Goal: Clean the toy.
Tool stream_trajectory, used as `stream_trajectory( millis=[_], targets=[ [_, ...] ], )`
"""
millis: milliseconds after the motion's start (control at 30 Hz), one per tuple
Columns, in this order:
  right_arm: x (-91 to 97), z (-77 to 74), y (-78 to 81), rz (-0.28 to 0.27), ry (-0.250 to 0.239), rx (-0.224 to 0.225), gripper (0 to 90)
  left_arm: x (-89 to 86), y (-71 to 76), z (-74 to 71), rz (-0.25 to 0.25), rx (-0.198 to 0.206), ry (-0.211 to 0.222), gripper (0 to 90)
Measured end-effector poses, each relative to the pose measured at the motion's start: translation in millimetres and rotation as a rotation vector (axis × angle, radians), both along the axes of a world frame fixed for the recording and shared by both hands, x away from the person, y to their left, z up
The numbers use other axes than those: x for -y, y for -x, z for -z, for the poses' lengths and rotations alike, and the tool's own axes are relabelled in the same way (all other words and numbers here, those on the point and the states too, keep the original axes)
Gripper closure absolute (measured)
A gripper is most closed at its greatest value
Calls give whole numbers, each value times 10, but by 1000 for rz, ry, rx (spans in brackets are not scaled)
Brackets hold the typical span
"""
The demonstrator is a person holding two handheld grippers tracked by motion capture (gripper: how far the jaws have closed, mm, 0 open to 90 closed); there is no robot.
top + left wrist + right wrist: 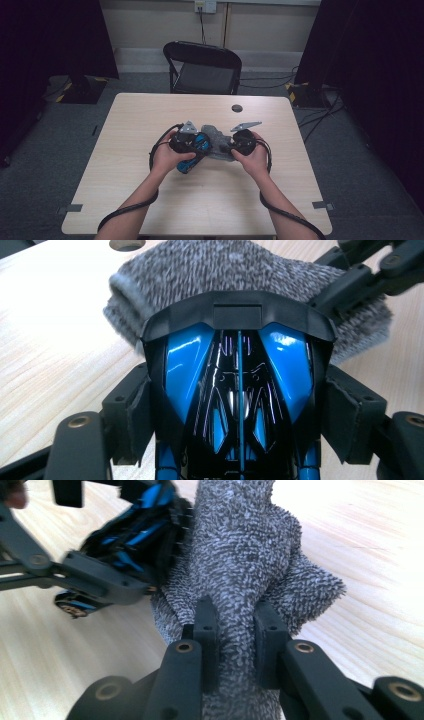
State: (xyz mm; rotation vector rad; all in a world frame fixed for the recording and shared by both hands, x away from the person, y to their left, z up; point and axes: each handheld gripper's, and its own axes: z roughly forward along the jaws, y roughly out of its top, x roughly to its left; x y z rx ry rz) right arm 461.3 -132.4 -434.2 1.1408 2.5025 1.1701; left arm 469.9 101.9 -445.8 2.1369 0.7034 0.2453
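Observation:
A glossy blue and black toy car [239, 385] sits between the pads of my left gripper [240, 415], which is shut on its sides. Over the middle of the table, the car [191, 154] and left gripper [196, 145] meet a grey knitted cloth [216, 140]. The cloth [225, 270] lies bunched just past the car's far end and touches it. My right gripper [235, 630] is shut on a fold of the cloth [240, 555], its pads pinching it from both sides. The car [135, 535] shows to the cloth's left. The right gripper [231, 146] faces the left one.
The light wooden table [150, 190] has a small round dark cap [237, 108] near its far edge. A black folding chair [202, 65] stands behind the table. Cables trail from both grippers along the forearms.

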Motion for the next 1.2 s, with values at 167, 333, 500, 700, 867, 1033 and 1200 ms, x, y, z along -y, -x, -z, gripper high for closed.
stream_trajectory(
  millis=[167,333,500,700,867,1033,1200],
  targets=[
    [-57,-1,36,-23,1,2,763,25,-8,23,-9,-3,2,255],
    [-62,41,65,-25,-8,-8,763,39,-16,12,-5,4,-7,255],
    [-75,124,93,-36,-14,-25,763,62,-27,-9,-10,6,-3,255],
    [-127,156,128,-53,-6,-27,762,66,-56,-10,-14,3,-9,255],
    [-143,167,140,-54,-7,-31,763,76,-67,-22,-17,6,-10,255],
    [-171,185,147,-58,-8,-37,763,95,-75,-52,-19,12,-10,254],
    [-208,186,157,-68,-2,-39,763,96,-84,-72,-20,16,-12,254]
  ],
)
